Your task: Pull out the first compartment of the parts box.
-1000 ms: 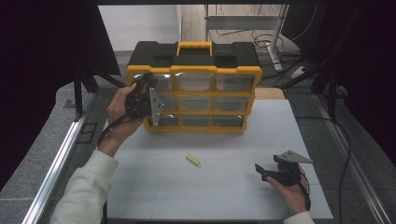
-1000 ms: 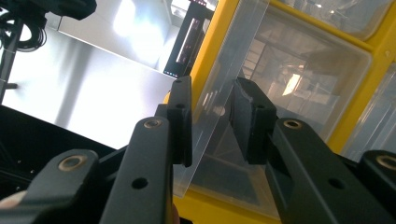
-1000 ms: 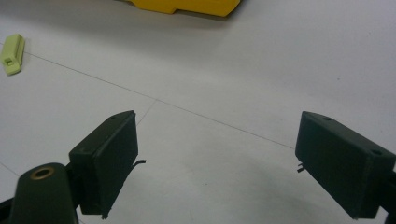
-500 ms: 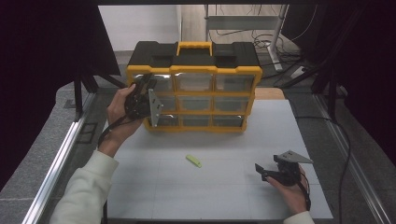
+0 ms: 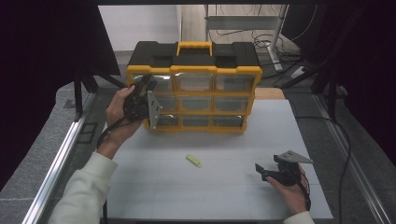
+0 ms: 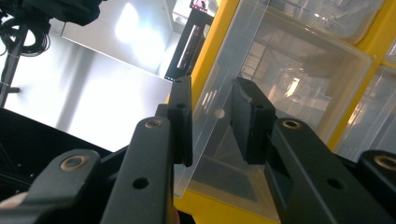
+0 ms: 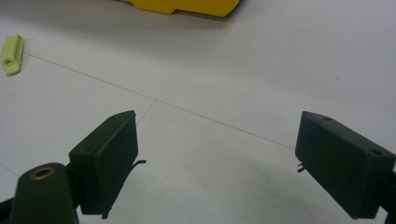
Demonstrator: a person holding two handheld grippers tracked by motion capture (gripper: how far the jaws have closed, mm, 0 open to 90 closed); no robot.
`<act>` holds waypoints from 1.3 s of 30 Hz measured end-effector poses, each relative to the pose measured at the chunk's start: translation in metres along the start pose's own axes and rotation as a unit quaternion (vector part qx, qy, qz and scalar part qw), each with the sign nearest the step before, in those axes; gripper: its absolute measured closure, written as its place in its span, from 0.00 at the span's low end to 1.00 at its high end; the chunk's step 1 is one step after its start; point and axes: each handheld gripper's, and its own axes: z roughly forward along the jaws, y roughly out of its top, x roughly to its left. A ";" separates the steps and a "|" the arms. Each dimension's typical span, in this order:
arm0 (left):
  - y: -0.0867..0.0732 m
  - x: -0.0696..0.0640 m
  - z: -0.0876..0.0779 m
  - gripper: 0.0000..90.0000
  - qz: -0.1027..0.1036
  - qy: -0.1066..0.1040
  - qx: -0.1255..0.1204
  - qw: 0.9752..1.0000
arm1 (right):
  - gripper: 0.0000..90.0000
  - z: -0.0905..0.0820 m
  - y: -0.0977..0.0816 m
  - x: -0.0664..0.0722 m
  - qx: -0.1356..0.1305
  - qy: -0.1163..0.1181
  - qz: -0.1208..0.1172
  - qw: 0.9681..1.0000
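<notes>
A yellow and black drawer organizer [image 5: 205, 70] stands at the back of the white table [image 5: 224, 140], with clear drawers in three rows. My left gripper [image 5: 158, 111] is at its left column. In the left gripper view its jaws [image 6: 212, 121] are closed on the front lip of a clear drawer [image 6: 299, 79], which leans out of the yellow frame. My right gripper [image 5: 267, 171] rests in a hand at the front right, open, nothing between its pads [image 7: 215, 158]. A small light-green piece [image 5: 194, 160] lies on the table between the two hands.
The organizer's yellow base edge [image 7: 187, 5] and the green piece [image 7: 11, 55] lie ahead of the right gripper. A metal rail [image 5: 56, 163] runs along the table's left side. Cables [image 5: 345, 154] trail off to the right.
</notes>
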 end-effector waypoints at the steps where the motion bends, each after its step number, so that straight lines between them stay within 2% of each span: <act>1: 0.000 0.000 0.000 0.78 0.000 0.000 0.000 1.000 | 0.15 0.000 0.000 0.000 0.000 0.000 0.000 1.000; 39: -0.002 0.000 -0.014 0.78 -0.002 -0.002 -0.011 1.000 | 0.15 -0.001 0.000 0.000 0.000 -0.003 -0.001 1.000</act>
